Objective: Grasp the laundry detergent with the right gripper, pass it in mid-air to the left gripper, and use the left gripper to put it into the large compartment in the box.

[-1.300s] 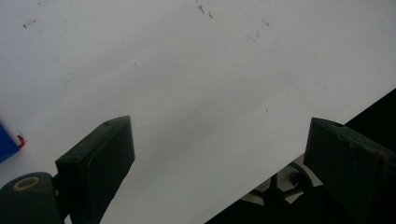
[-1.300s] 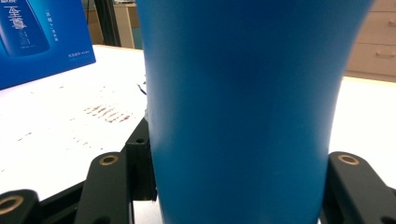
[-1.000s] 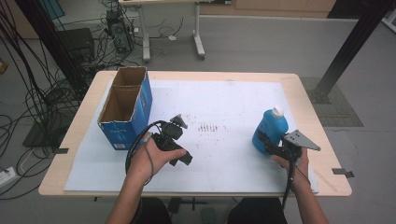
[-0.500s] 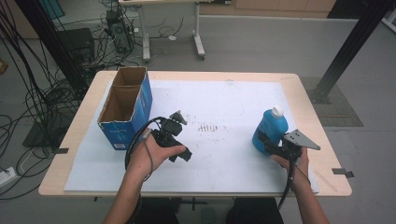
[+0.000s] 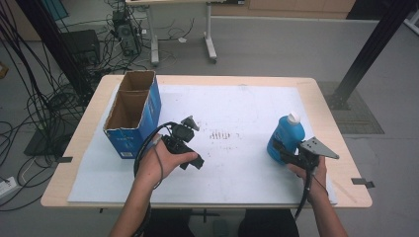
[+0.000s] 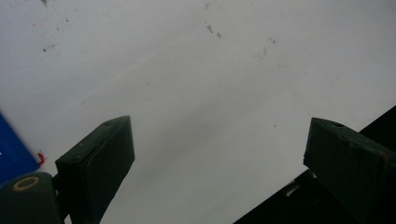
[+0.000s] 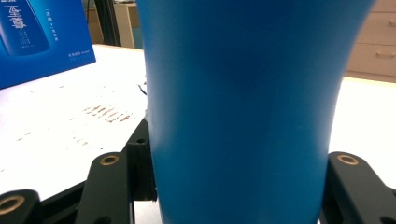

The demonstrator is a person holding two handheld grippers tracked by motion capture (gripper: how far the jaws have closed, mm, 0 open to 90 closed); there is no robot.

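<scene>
A person sat at a light wooden table [image 5: 323, 106] covered by a white sheet [image 5: 247, 106], holding a two-jaw gripper in each hand. The right gripper [image 5: 281, 150] had its jaws pinched against the lower body of a blue bottle [image 5: 284, 136] with a white cap, which stood upright on the sheet near the table's right edge; in the right gripper view the bottle's blue wall [image 7: 238, 112] sat squarely between the two black jaws. The left gripper [image 5: 190, 157] hung over the middle-left of the sheet with its jaws spread wide apart and nothing between them. An open blue cardboard box [image 5: 141, 116], tall and empty as far as could be seen, stood near the table's left rear corner, well apart from the bottle. Judging by this, the bottle had been grasped but not yet lifted or carried; moving it, probably toward the box, was left to do. The sheet bore a patch of faint reddish-brown marks [image 5: 220, 134] near its centre and scattered specks. Beyond the table lay a grey floor, tangled black cables [image 5: 29, 98] at left, and a desk's legs [image 5: 210, 44].
</scene>
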